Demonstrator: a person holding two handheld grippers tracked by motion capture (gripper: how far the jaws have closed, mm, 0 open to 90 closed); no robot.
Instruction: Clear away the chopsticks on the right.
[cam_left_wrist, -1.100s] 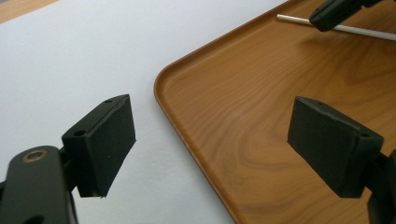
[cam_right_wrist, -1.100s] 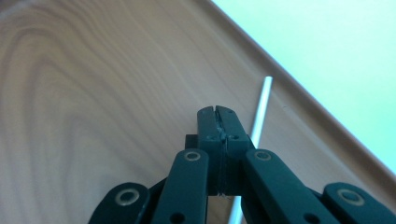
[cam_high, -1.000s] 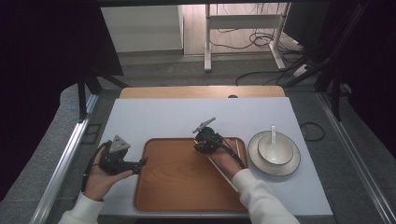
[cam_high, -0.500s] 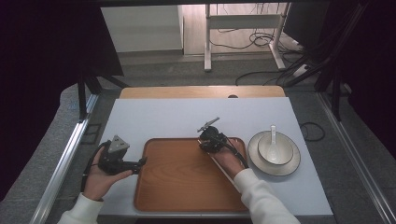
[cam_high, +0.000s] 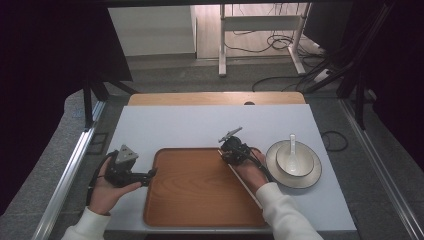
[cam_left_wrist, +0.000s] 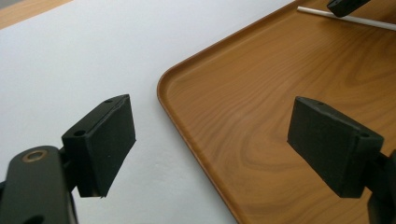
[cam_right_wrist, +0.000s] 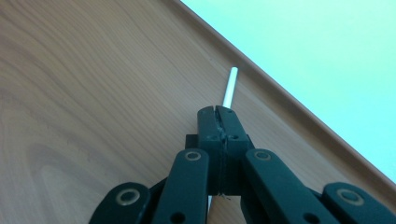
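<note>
i am clamping my right gripper (cam_right_wrist: 218, 112) shut on a thin white chopstick (cam_right_wrist: 229, 87), and the stick is poking out past my closed jaws over the wooden tray (cam_high: 200, 215). seen from the high view, i am holding the chopstick (cam_high: 245, 185) low along the right edge of the tray, with its near end running back beside my right hand (cam_high: 252, 172); whether it is already resting on the wood, i cannot tell. my left gripper (cam_high: 148, 174) is waiting at the tray's left edge with its jaws spread wide and nothing between them. to the right of the tray, a white plate (cam_high: 310, 175) is carrying a bowl (cam_high: 300, 167) with a spoon (cam_high: 292, 147) in it, untouched on the table (cam_high: 190, 125). i am judging the job as early: 1 chopstick is just arriving on the tray, the tray is otherwise bare, and the plate, bowl and spoon are probably left to bring over.
</note>
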